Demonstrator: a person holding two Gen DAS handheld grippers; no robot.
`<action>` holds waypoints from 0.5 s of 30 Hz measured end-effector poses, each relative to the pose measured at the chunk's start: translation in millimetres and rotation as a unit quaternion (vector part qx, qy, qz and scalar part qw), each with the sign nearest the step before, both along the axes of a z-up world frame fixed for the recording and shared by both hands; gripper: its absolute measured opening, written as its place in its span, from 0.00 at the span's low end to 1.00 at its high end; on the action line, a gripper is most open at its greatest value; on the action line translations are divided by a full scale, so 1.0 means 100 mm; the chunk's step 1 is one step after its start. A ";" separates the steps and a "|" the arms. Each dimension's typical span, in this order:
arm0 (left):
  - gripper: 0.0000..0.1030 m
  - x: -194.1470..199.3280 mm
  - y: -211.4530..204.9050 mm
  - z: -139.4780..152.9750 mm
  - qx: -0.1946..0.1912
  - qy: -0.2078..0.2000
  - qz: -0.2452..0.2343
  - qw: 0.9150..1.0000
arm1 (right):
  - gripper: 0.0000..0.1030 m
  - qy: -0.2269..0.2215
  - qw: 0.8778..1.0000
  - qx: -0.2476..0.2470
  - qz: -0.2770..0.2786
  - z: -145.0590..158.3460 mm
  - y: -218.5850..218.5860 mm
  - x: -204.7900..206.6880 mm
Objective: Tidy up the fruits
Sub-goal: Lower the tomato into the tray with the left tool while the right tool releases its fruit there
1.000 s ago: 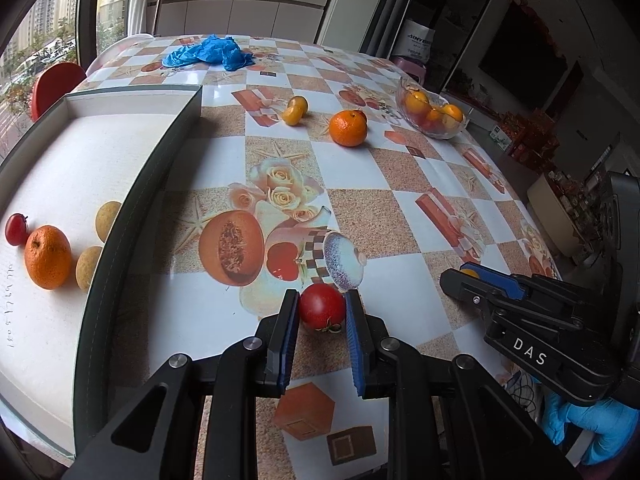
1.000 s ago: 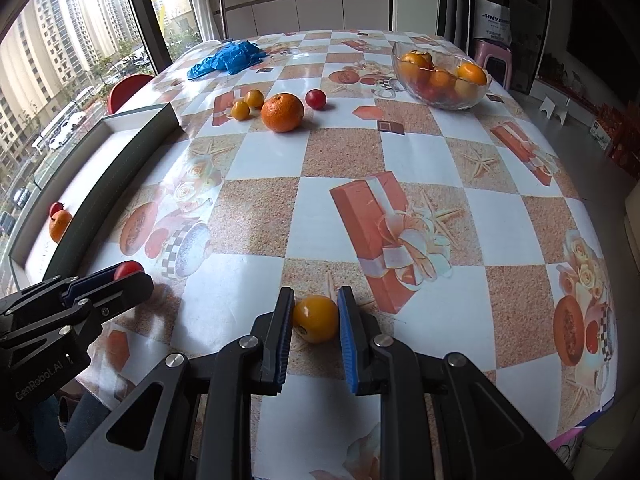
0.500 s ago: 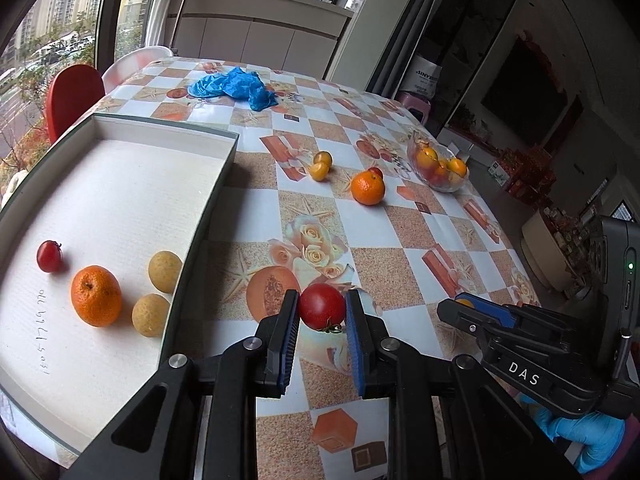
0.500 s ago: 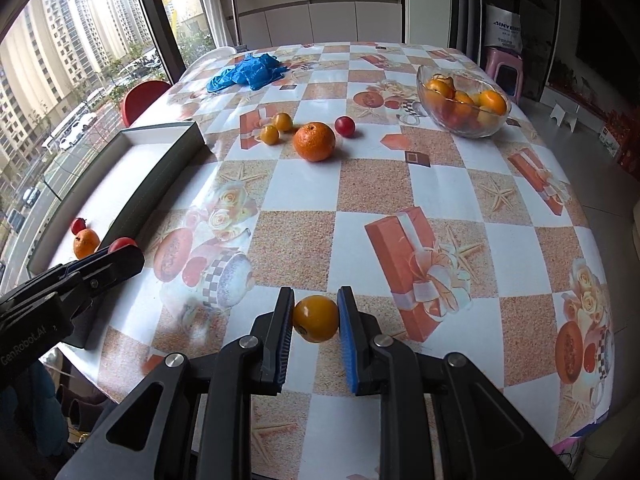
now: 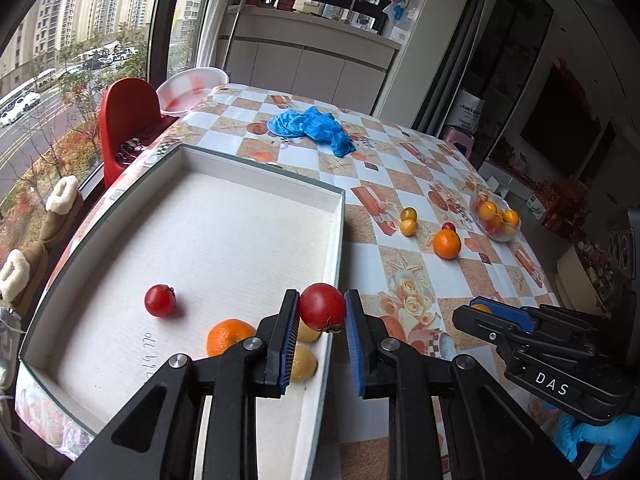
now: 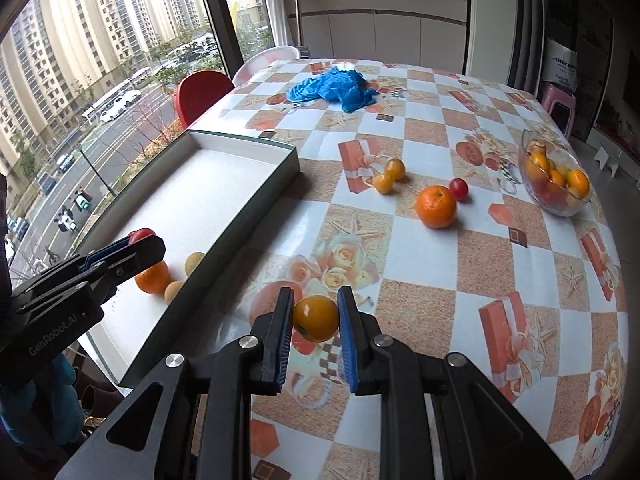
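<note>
My left gripper (image 5: 321, 316) is shut on a red tomato (image 5: 322, 306), held in the air over the right rim of the white tray (image 5: 240, 216). In the tray lie a small red tomato (image 5: 160, 300), an orange (image 5: 228, 336) and two pale yellow fruits (image 5: 303, 362). My right gripper (image 6: 314, 318) is shut on a small yellow-orange fruit (image 6: 316, 318), held above the tablecloth to the right of the tray (image 6: 240, 184). The left gripper also shows in the right wrist view (image 6: 132, 252), over the tray.
On the table lie an orange (image 6: 436, 206), a small red fruit (image 6: 459, 189) and two small yellow fruits (image 6: 390, 176). A glass bowl of fruit (image 6: 554, 178) stands at the right. A blue glove (image 6: 334, 90) lies at the far side. A red chair (image 5: 128, 120) stands behind the tray.
Both grippers have risen from the table with their fruits. The left gripper has moved left, from the tablecloth to over the tray's right rim. The right gripper has shifted left toward the tray.
</note>
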State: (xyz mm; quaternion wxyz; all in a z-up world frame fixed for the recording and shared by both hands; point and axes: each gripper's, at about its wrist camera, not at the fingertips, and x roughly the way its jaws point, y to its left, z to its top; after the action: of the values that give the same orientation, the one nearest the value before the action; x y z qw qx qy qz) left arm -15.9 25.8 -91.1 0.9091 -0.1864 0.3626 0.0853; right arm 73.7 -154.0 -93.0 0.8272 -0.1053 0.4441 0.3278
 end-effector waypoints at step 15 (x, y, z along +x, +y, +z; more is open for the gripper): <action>0.23 -0.16 0.65 -0.34 -0.013 0.039 0.081 0.996 | 0.23 -0.001 0.995 -0.019 0.100 -0.05 0.97 -0.19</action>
State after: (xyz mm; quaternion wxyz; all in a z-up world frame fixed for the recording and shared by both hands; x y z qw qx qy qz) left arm -31.7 91.1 -125.5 0.8817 -0.2236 0.3829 0.1614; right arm 55.0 -56.7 -97.9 0.7888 -0.1650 0.4361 0.4004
